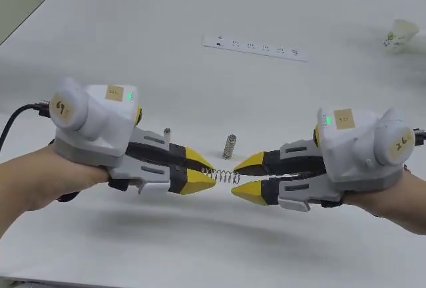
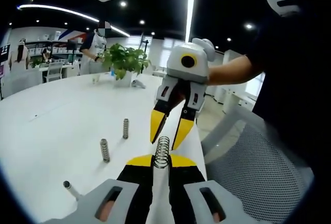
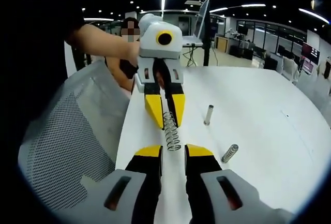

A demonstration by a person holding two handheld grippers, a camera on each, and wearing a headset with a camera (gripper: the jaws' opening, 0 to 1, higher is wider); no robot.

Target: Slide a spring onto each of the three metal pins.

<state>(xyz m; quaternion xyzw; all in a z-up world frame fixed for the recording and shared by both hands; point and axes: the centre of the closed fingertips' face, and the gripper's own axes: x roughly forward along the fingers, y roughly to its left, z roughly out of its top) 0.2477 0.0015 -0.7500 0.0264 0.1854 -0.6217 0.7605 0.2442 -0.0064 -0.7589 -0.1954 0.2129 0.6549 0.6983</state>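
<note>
My left gripper [image 1: 210, 175] is shut on one end of a loose spring [image 1: 225, 175], which sticks out level toward the right gripper [image 1: 235, 180]. That gripper is open, its yellow tips above and below the spring's free end. In the left gripper view the held spring [image 2: 162, 150] rises from my jaws toward the right gripper [image 2: 169, 132]. On the white table stand a bare metal pin [image 1: 167, 132] and a pin wearing a spring [image 1: 230, 146]. The left gripper view has two sprung pins [image 2: 105, 150] [image 2: 125, 128] and the bare pin [image 2: 68, 186].
A white power strip [image 1: 255, 46] lies farther back on the table [image 1: 133, 42], with a small clear cup [image 1: 401, 35] at the far right. A mesh chair [image 2: 248, 167] sits by the table's near edge. A potted plant [image 2: 123, 59] and a person stand beyond.
</note>
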